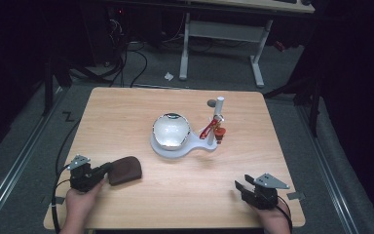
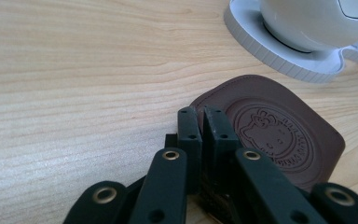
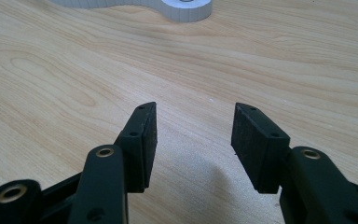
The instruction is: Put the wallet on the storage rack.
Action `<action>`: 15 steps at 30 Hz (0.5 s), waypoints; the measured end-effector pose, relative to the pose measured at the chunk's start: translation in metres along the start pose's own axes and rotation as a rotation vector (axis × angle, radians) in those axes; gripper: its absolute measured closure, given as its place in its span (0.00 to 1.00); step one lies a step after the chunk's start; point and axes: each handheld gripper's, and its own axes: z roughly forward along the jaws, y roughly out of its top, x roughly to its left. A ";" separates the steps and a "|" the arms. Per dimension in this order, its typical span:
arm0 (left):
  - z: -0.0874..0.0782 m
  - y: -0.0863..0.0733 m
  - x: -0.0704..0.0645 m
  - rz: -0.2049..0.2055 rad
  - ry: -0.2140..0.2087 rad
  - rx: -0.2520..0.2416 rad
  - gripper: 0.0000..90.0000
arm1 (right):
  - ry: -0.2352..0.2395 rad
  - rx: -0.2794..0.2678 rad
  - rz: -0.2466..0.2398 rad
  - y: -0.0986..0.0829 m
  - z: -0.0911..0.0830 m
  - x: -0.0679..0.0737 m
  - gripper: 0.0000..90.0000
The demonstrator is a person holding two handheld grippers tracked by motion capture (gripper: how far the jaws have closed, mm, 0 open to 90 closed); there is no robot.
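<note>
A brown leather pad (image 1: 125, 169) with a stamped cartoon emblem (image 2: 279, 135) lies flat near the table's front left. My left gripper (image 1: 104, 169) is shut on its near edge, the jaws pinched together over the rim (image 2: 203, 126). My right gripper (image 1: 240, 186) rests low at the front right, open, with bare wood between its jaws (image 3: 193, 135). In the middle of the table a shiny white bowl (image 1: 171, 129) sits on a white base (image 1: 195, 147); the base has an upright white post (image 1: 219, 109) carrying a red clamp-like piece (image 1: 211, 129).
The wooden table (image 1: 126, 112) is square with rounded corners, and floor lies on every side. The white base (image 2: 279, 60) and bowl (image 2: 317, 18) lie just beyond the pad. The base's edge (image 3: 186, 9) lies far ahead of my right gripper. A desk frame (image 1: 221, 34) stands behind.
</note>
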 end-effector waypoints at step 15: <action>-0.019 0.008 -0.019 0.077 0.001 -0.110 0.97 | -0.003 -0.004 0.007 0.000 -0.001 -0.002 0.57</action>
